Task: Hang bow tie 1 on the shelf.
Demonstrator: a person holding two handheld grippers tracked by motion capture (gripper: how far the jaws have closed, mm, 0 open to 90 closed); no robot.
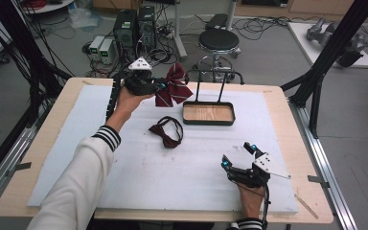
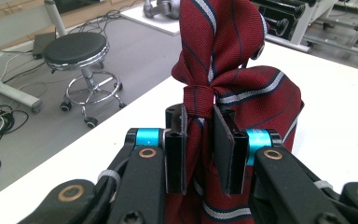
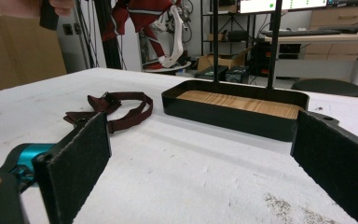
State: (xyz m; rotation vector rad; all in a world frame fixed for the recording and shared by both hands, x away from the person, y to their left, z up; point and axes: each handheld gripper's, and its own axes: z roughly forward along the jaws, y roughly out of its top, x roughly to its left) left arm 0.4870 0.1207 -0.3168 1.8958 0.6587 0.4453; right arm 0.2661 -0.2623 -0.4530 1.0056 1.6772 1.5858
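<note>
Overhead first: left hand-held gripper (image 1: 160, 85) is raised over the far left part of the white surface (image 1: 139, 167), clamped on a striped red bow tie (image 1: 174, 87) that hangs in the air just left of the stand's rail. Black tray with a wooden floor (image 1: 209, 113) sits mid-surface under that rail, near the bow. A 2nd, darker bow tie with its strap (image 1: 166, 132) lies flat on the surface, left of the tray and apart from it. Right hand-held gripper (image 1: 239, 155) rests low at the near right, jaws spread wide, nothing between them.

Left gripper view: both pads squeeze the striped bow tie (image 2: 200, 116) just below its knot, fabric bunched above and trailing below. Round stool (image 2: 76, 49) on the floor beyond the surface edge.

Right gripper view: jaws wide apart with bare surface between them. Dark bow tie (image 3: 116, 109) lies ahead left, tray (image 3: 235, 112) ahead centre. Striped bow tie (image 3: 142, 14) hangs up top in the background.
</note>
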